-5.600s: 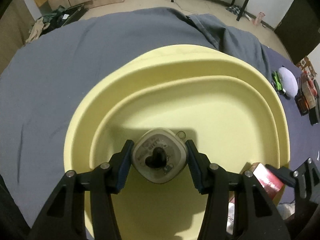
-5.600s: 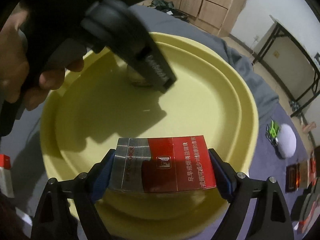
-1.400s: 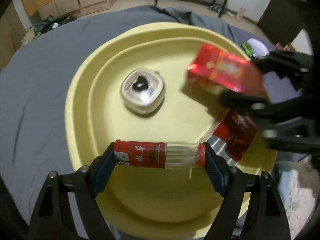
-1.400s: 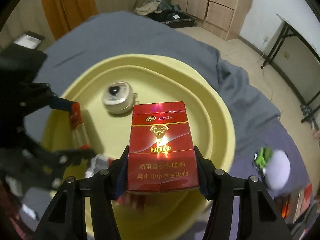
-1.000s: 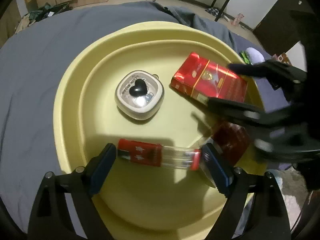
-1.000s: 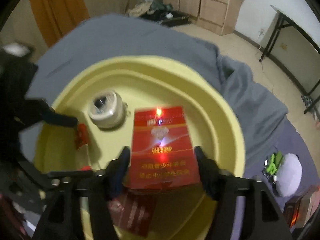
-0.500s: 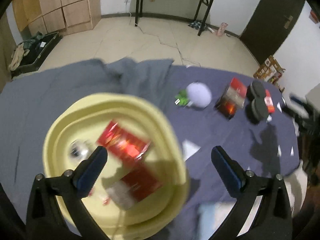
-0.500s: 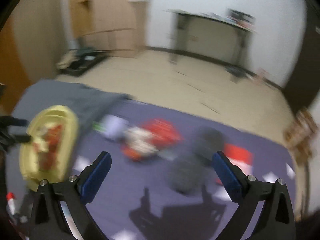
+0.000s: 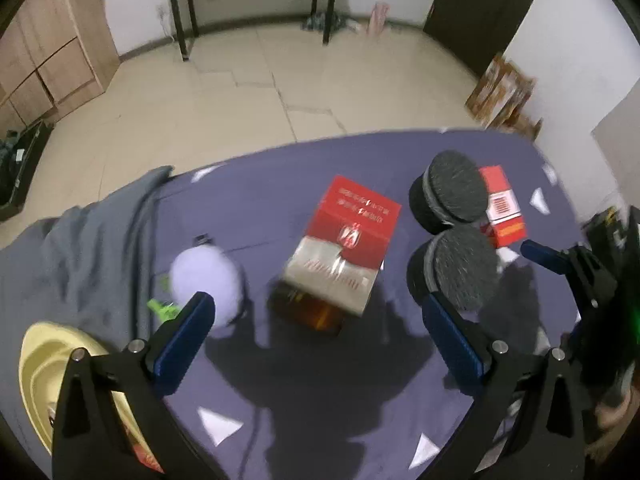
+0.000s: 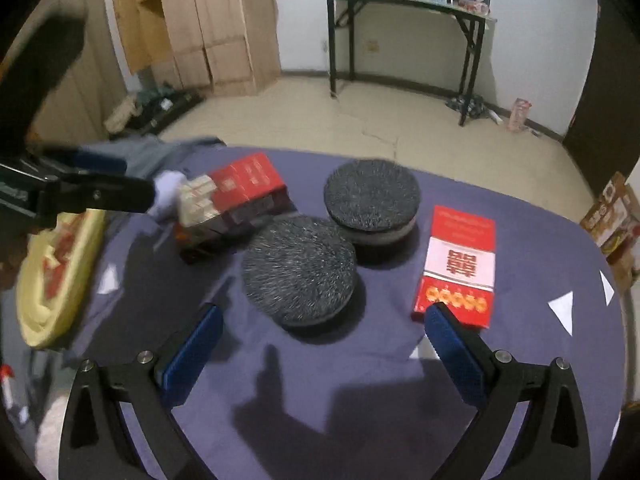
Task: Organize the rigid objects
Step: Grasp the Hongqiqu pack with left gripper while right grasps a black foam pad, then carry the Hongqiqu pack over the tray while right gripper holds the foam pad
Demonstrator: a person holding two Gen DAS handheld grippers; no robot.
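At far left the yellow basin (image 10: pixel 52 280) already holds some red packs. Next, on the purple tabletop (image 10: pixel 320 400), a white puffball (image 9: pixel 206 280), stacked red boxes (image 10: pixel 236 196), two dark round pads (image 10: pixel 300 270) and a flat red pack (image 10: pixel 460 260) are not yet sorted. Both the left tongs (image 9: pixel 316 332) and right tongs (image 10: pixel 320 340) are spread wide and empty. The near tabletop is free; its far edge drops to the floor.

The flat red-and-white box (image 10: pixel 457 261) bears a red double-happiness character, 囍; print on the red pack (image 9: pixel 345 240) is too blurred to read.
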